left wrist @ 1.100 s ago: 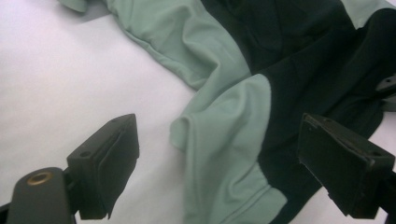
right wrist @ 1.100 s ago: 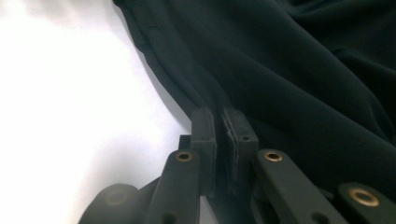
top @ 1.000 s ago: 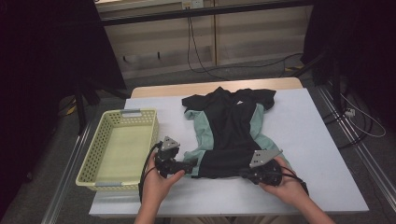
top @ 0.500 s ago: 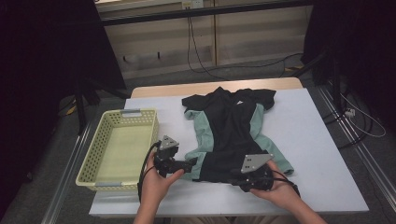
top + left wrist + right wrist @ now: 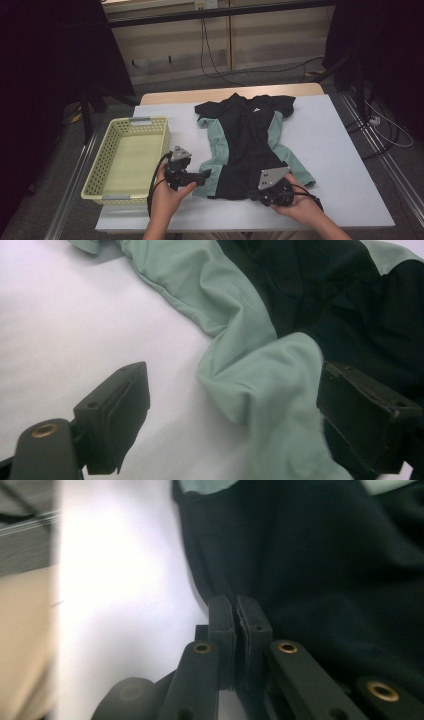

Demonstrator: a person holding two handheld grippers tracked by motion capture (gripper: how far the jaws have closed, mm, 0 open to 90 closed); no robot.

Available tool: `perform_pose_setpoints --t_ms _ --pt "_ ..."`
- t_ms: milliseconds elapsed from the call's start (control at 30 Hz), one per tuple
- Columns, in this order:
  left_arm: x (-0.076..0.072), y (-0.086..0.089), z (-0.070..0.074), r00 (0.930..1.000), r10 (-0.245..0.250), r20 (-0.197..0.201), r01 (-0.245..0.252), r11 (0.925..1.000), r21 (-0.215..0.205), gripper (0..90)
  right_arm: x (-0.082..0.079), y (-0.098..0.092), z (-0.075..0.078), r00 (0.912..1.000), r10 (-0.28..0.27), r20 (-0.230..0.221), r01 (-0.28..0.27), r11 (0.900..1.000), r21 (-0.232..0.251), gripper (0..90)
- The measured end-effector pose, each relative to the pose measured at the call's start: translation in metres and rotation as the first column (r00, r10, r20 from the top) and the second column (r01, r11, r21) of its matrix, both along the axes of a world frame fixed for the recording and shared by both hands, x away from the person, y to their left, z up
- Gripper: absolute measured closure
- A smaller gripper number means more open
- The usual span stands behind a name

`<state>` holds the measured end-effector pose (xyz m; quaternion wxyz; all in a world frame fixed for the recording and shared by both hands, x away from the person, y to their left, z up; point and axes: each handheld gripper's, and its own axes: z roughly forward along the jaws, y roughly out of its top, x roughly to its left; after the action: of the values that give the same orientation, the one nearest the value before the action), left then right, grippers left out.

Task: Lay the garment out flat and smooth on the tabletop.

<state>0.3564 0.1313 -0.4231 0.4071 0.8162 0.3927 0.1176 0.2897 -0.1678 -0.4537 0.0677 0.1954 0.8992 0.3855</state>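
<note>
Tongs on right (image 5: 235, 617) pinch black shirt (image 5: 247, 145) hem; left tongs (image 5: 232, 415) agape

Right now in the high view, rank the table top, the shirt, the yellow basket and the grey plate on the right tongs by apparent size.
1. table top
2. shirt
3. yellow basket, clearly smaller in area than the shirt
4. grey plate on the right tongs, by far the smallest

My right gripper (image 5: 235, 610), jaws pressed together at the black hem of the shirt (image 5: 320, 565), is blurred in its own view, so whether cloth lies pinched between the pads cannot be told.
</note>
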Motion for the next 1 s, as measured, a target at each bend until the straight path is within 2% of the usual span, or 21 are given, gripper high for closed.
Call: perform_pose_setpoints --t_ms 100,167,200,300,367,433,533,700,800,900,1000 --pt "0.0 -0.001 0.0 1.0 -0.001 0.005 0.001 1.0 -0.004 14.0 -0.008 -0.004 0.002 0.9997 0.023 -0.009 -0.023 1.0 0.001 85.0" --pt "0.001 -0.001 0.001 1.0 0.0 0.003 0.0 1.0 -0.005 14.0 -0.01 -0.003 0.001 0.9996 0.014 0.023 -0.014 0.999 0.029 72.5" --pt "0.001 -0.001 0.001 1.0 0.0 0.001 0.0 1.0 -0.008 14.0 -0.01 0.0 0.001 0.999 0.018 0.04 -0.019 0.999 0.04 69.1" --pt "0.0 0.001 0.002 1.0 0.004 0.007 -0.004 1.0 -0.007 14.0 -0.009 0.014 0.001 0.9964 0.053 0.067 -0.057 0.997 0.05 63.1" --pt "0.0 0.002 0.003 0.9999 0.006 0.008 -0.006 0.9999 -0.012 14.0 -0.006 0.021 -0.001 0.9953 0.038 0.089 -0.041 0.999 0.031 60.5" --pt "0.001 0.003 0.002 0.9999 0.009 0.006 -0.009 0.9999 -0.011 14.0 -0.002 0.024 -0.005 0.996 0.044 0.078 -0.046 0.999 0.014 61.1" --pt "0.001 0.004 0.001 0.9998 0.02 -0.001 -0.02 0.9997 -0.016 14.3 0.001 0.02 -0.007 0.9978 0.041 0.051 -0.043 0.998 0.044 64.8" --pt "0.0 0.002 0.003 0.9999 0.015 0.004 -0.015 0.9997 -0.019 14.4 0.001 0.021 -0.007 0.9976 0.014 0.068 -0.016 0.999 0.034 83.7" --pt "0.001 0.003 0.002 0.9998 0.019 0.005 -0.019 0.9998 -0.012 14.3 0.003 0.02 -0.007 0.9984 -0.001 0.056 -0.001 0.999 0.042 86.2" --pt "0.0 0.005 0.001 0.9997 0.023 0.001 -0.023 0.9996 -0.014 14.3 0.003 0.017 -0.005 0.9994 0.028 0.021 -0.029 0.998 0.049 87.0" --pt "0.0 0.004 0.001 0.9998 0.022 0.002 -0.022 0.9996 -0.015 14.3 -0.005 0.015 -0.003 0.9961 0.085 -0.024 -0.084 0.995 0.047 87.2"
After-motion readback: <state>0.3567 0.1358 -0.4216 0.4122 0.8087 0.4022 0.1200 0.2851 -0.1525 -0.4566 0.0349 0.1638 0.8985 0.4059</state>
